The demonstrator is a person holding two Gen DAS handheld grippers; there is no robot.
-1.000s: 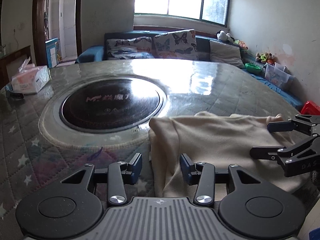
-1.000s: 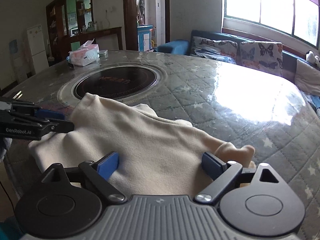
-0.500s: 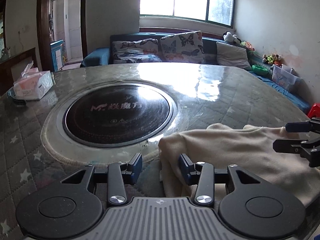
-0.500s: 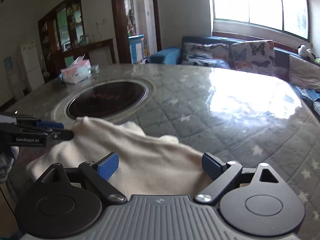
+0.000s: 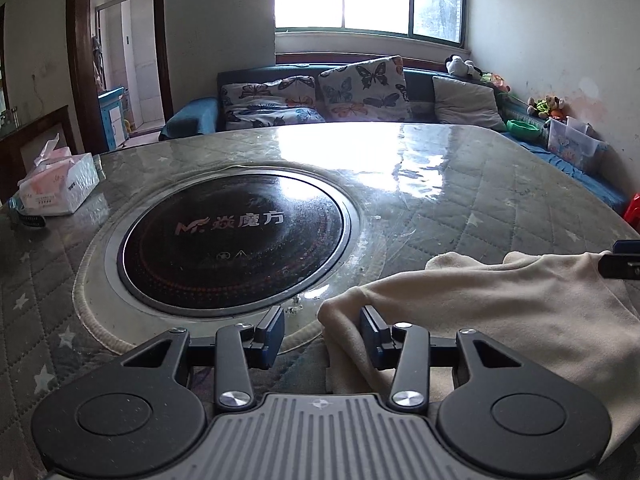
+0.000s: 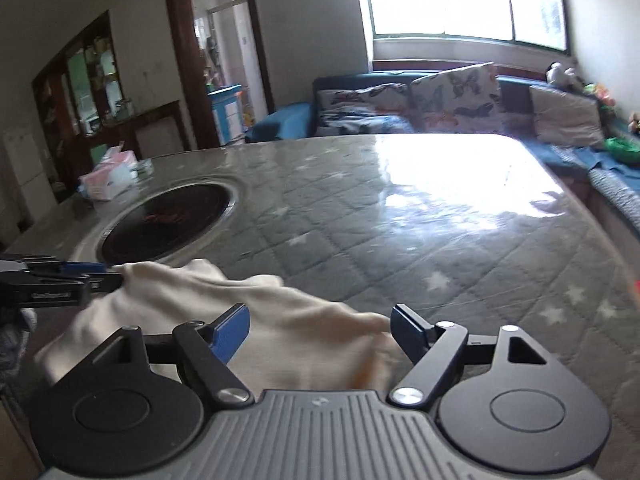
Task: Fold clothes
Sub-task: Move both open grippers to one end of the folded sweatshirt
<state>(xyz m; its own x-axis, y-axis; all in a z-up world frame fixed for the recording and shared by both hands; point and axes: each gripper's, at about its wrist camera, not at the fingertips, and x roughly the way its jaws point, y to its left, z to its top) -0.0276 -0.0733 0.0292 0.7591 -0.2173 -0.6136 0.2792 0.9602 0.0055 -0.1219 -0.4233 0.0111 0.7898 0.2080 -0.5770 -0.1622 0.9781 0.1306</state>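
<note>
A cream garment (image 5: 500,308) lies crumpled at the near edge of the quilted table (image 5: 460,208). It also shows in the right wrist view (image 6: 248,320). My left gripper (image 5: 322,330) is open, with the garment's left corner bunched between its fingers, against the right one. My right gripper (image 6: 320,330) is open over the garment's right end, with cloth lying between its fingers. The left gripper shows at the left edge of the right wrist view (image 6: 80,278). The tip of the right gripper shows at the right edge of the left wrist view (image 5: 624,264).
A round black induction cooktop (image 5: 232,236) is set into the table to the left of the garment. A tissue box (image 5: 56,186) stands at the table's far left. A sofa with butterfly cushions (image 5: 360,92) runs behind the table.
Both grippers have drawn back toward the near table edge, and the garment has come with them, now more bunched. The right gripper's fingers have closed in a little.
</note>
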